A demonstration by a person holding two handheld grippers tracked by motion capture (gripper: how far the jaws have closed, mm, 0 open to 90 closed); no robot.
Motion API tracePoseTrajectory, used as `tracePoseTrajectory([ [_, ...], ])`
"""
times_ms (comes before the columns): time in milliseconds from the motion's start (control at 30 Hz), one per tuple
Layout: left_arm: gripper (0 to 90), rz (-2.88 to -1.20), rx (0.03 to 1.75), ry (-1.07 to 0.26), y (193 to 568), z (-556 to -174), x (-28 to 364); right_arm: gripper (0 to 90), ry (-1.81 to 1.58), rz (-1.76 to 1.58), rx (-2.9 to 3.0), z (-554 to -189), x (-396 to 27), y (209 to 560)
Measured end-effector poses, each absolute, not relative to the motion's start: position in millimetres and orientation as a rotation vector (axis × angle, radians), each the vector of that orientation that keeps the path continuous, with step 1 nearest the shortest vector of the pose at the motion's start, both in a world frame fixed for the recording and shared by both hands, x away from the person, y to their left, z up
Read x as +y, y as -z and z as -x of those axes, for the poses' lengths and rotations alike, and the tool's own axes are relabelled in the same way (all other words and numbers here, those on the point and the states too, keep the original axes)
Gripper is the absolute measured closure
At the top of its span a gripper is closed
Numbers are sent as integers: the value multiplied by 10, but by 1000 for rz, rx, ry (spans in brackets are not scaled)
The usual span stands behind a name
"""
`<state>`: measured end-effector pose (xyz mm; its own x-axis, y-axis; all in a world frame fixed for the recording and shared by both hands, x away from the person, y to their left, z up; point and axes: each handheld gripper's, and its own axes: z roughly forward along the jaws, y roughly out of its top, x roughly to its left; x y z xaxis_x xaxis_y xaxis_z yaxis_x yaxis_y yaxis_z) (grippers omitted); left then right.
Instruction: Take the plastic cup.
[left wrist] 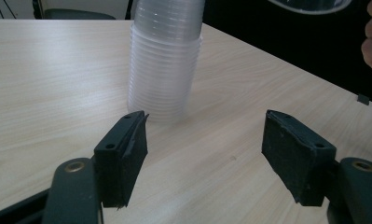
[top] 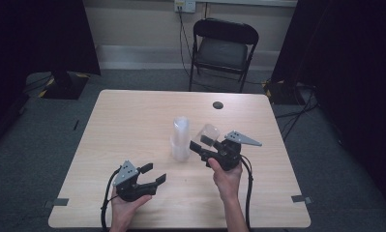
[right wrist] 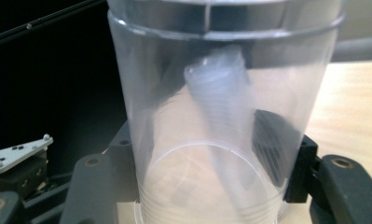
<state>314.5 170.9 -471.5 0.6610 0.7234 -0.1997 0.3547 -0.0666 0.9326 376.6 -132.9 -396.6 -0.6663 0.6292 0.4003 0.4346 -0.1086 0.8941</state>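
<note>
My right gripper (top: 203, 145) is pinching a single clear plastic cup (top: 208, 134), just right of the frame's centre in the high view. In the right gripper view the cup (right wrist: 221, 116) sits squarely between the jaws, which press on its sides near the base, and its mouth tilts up and away from me. The stack of cups (top: 181, 139) stands upright at the middle of the table (top: 132, 125), just left of the held cup and not touching it. Through the clear wall I can make out that stack (right wrist: 216, 79) ahead.

My left gripper (top: 152, 175) hangs at the lower left of the high view with its jaws spread and nothing between them. In the left gripper view the stack (left wrist: 165, 56) stands ahead of it in the upper middle.

I judge that I'm handling one cup apart from the stack, either setting it down or nesting it on top; I can't tell which. To do it well, I should keep the pinch light, because thin plastic like this will likely buckle or spring out if squeezed. I would bring the cup upright before lowering it and keep it clear of the stack's side, since a tall, light stack will probably tip at a nudge. If it wobbles, the left gripper is near enough to steady the lower part.
</note>
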Motion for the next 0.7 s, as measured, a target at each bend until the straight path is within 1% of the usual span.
tracePoseTrajectory([
  [100,336,-1680,864,-390,4710,-3149,1674,393,-1880,-1231,2015,-3718,-1285,4077],
  [267,424,-1671,828,-400,4700,-3150,1631,393,-1893,-1262,2036,-3683,-1246,4174],
  [300,424,-1660,815,-396,4702,-3153,1619,393,-1900,-1269,2038,-3672,-1238,4193],
  [333,464,-1657,805,-398,4702,-3154,1615,393,-1914,-1277,2045,-3647,-1222,4222],
  [367,464,-1647,790,-404,4705,-3154,1602,393,-1914,-1277,2045,-3647,-1222,4222],
  [467,515,-1634,758,-389,4721,-3163,1558,392,-1944,-1307,2061,-3610,-1194,4279],
  [700,531,-1610,738,-382,4761,-3184,1483,392,-1987,-1372,2077,-3573,-1172,4397],
])
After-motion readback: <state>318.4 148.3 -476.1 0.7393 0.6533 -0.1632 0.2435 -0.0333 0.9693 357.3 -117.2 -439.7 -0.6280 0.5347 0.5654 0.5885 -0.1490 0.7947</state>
